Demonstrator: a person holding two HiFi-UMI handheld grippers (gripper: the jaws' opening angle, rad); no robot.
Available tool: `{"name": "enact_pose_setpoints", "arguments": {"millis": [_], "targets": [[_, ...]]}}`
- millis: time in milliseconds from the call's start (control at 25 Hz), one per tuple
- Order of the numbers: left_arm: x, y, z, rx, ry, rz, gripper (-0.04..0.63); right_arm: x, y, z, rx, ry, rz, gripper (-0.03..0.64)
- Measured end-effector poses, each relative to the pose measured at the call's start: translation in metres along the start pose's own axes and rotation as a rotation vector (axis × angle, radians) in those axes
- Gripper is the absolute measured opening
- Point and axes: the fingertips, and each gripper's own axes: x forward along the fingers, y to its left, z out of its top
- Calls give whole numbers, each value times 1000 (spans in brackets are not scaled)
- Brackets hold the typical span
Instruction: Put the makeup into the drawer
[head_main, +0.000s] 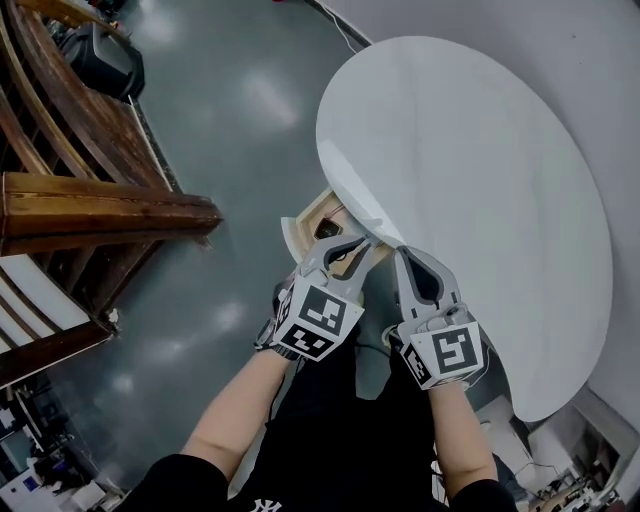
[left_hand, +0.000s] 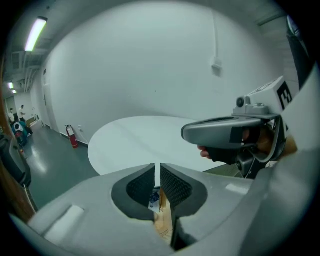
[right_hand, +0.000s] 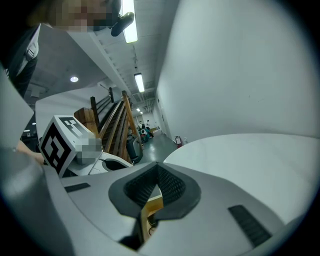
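An open light wooden drawer (head_main: 312, 222) sticks out from under the edge of the round white table (head_main: 470, 180). Something dark lies in it; what it is I cannot make out. My left gripper (head_main: 362, 243) hangs above the drawer at the table's rim, its jaws drawn together with nothing between them. In the left gripper view, a small bluish item (left_hand: 154, 197) shows far below through the slit between the jaws of the left gripper (left_hand: 157, 166). My right gripper (head_main: 400, 252) is close beside it, over the table edge. In the right gripper view, the tips of the right gripper (right_hand: 156, 165) meet, empty.
A dark wooden staircase rail (head_main: 100, 210) stands to the left across the grey floor (head_main: 230, 110). A red fire extinguisher (left_hand: 72, 136) stands by the far wall. Some people are far down the hall. The tabletop (left_hand: 145, 140) is bare.
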Motion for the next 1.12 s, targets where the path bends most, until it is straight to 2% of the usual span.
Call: {"name": "enact_pose_setpoints", "arguments": {"millis": [240, 720, 1120], "targets": [[-13, -7, 52, 21, -65, 7, 28, -11, -13, 40, -29, -21, -30, 15], [-77, -18, 114, 7, -234, 30, 11, -33, 11, 91, -53, -73, -48, 15], [-135, -37, 174, 11, -373, 9, 9, -68, 28, 160, -104, -159, -76, 15]]}}
